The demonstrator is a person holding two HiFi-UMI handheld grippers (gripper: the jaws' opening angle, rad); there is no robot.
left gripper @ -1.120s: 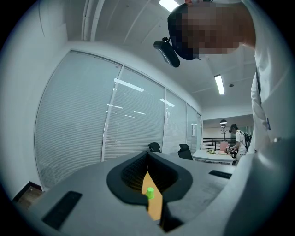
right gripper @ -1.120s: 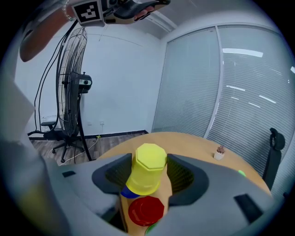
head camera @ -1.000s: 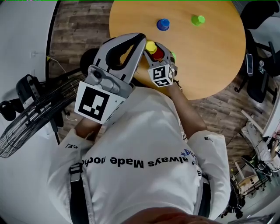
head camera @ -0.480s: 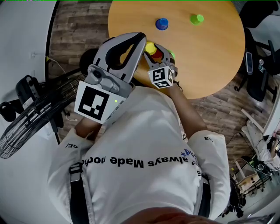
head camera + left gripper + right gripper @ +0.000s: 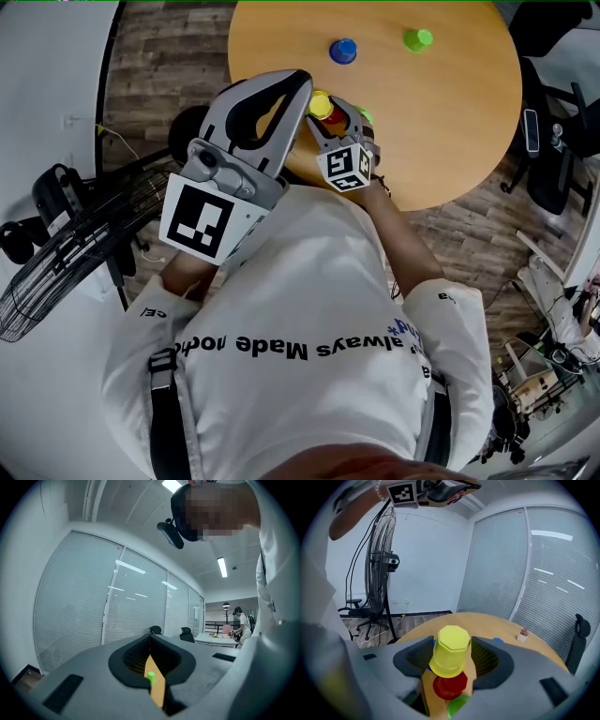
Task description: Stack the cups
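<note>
My right gripper [image 5: 322, 105] [image 5: 451, 645] is shut on an upside-down yellow cup [image 5: 451, 654] [image 5: 320, 101], held just over a red cup [image 5: 450, 685] [image 5: 336, 117] near the round wooden table's [image 5: 450, 122] near edge. A green cup [image 5: 457, 708] [image 5: 365, 116] lies right beside the red one. Farther out on the table stand a blue cup [image 5: 343, 51] and another green cup [image 5: 417, 39] [image 5: 151, 677]. My left gripper [image 5: 302, 82] [image 5: 150, 643] hangs raised to the left of the stack, shut and empty.
A black floor fan [image 5: 56, 272] [image 5: 379, 559] stands left of the table on the wood floor. Office chairs [image 5: 553, 150] crowd the table's right side. A tiny potted plant [image 5: 523, 635] sits at the table's far part. Glass walls with blinds [image 5: 543, 573] close off the room.
Almost nothing: the right gripper with the yellow cup has edged slightly to the left over the red cup. The left gripper has stayed still.
</note>
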